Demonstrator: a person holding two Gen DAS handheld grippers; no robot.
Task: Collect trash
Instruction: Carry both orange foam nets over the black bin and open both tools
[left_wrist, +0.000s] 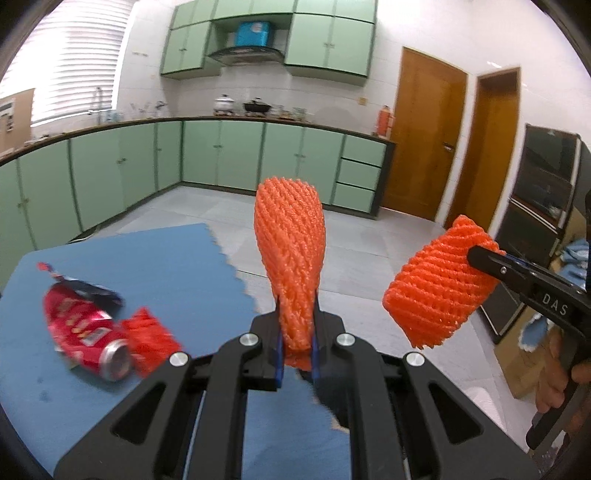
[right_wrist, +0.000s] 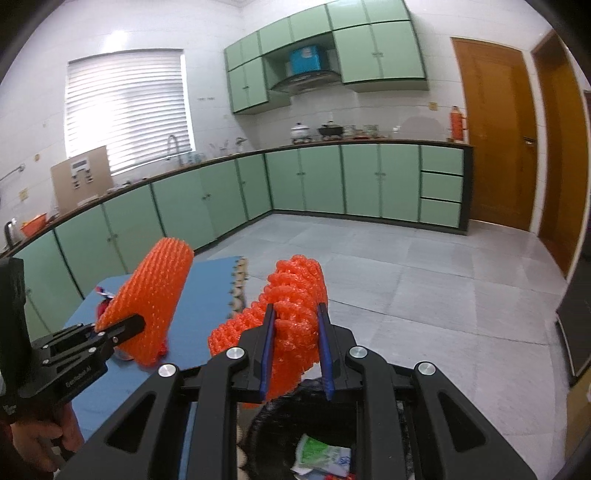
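With both tongs pinching orange foam nets, left gripper (left_wrist: 297, 332) on left net (left_wrist: 290, 254), right gripper (right_wrist: 297, 345) on right net (right_wrist: 291, 314): carrying step. Next: spread over black bin (right_wrist: 273, 417) just under right tongs.

Black left gripper (left_wrist: 297, 354), silver screws, blue-lined jaws.

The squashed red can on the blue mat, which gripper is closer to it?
Left. The left gripper, clamping an orange foam net, hangs just beside the red can. The right gripper is farther off, past the mat's edge.
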